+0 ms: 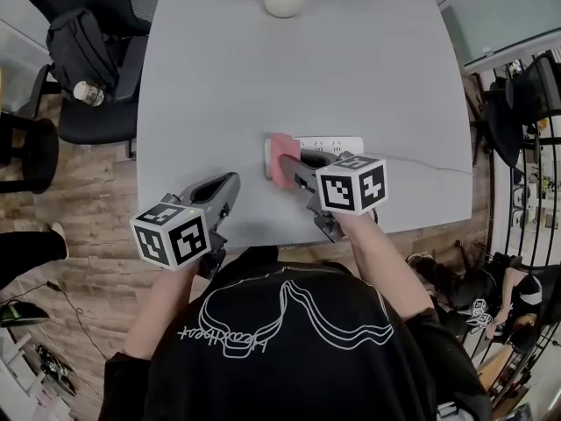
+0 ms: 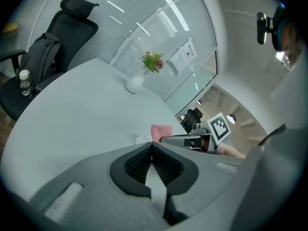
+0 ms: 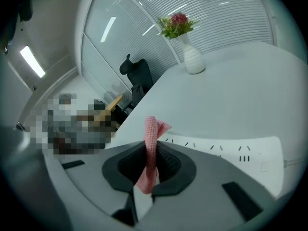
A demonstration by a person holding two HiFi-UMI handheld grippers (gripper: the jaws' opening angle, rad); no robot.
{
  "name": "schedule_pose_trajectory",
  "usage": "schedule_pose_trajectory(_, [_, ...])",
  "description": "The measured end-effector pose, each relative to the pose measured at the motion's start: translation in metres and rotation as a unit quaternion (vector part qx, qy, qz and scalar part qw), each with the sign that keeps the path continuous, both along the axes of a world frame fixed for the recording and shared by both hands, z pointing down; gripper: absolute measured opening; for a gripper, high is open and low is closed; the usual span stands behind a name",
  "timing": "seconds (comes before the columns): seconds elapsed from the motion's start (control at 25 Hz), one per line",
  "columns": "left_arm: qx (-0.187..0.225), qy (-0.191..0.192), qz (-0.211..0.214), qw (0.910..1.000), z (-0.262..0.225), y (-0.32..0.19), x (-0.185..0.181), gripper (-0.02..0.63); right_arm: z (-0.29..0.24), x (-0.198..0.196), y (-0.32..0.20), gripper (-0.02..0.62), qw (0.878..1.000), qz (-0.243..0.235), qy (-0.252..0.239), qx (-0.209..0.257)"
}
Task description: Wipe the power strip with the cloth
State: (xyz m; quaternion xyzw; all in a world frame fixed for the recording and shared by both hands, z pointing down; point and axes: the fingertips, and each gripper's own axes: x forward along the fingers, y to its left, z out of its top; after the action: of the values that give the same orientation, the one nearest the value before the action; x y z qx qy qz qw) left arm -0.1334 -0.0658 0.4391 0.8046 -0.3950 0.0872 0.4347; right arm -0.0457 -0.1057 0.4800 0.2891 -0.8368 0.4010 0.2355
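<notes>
The right gripper (image 3: 151, 166) pinches the pink cloth (image 3: 151, 129) upright in its jaws, probably so its free edge can drag over the white power strip (image 3: 226, 148) lying near the worktop (image 1: 298, 68) front edge; the left gripper (image 2: 152, 159) hangs aside, jaws pressed together, empty
</notes>
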Motion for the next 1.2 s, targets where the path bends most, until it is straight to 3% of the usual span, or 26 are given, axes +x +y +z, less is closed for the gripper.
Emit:
schedule_pose_trajectory(0.8, [-0.003, 0.004, 0.004, 1.0000, 0.011, 0.007, -0.004, 0.014, 0.033, -0.016, -0.002, 0.044, 0.997, -0.013, 0.070, 0.006])
schedule_pose_trajectory(1.2, [-0.002, 0.006, 0.011, 0.9999, 0.009, 0.014, 0.003, 0.014, 0.033, 0.006, -0.006, 0.048, 0.997, 0.007, 0.080, 0.007])
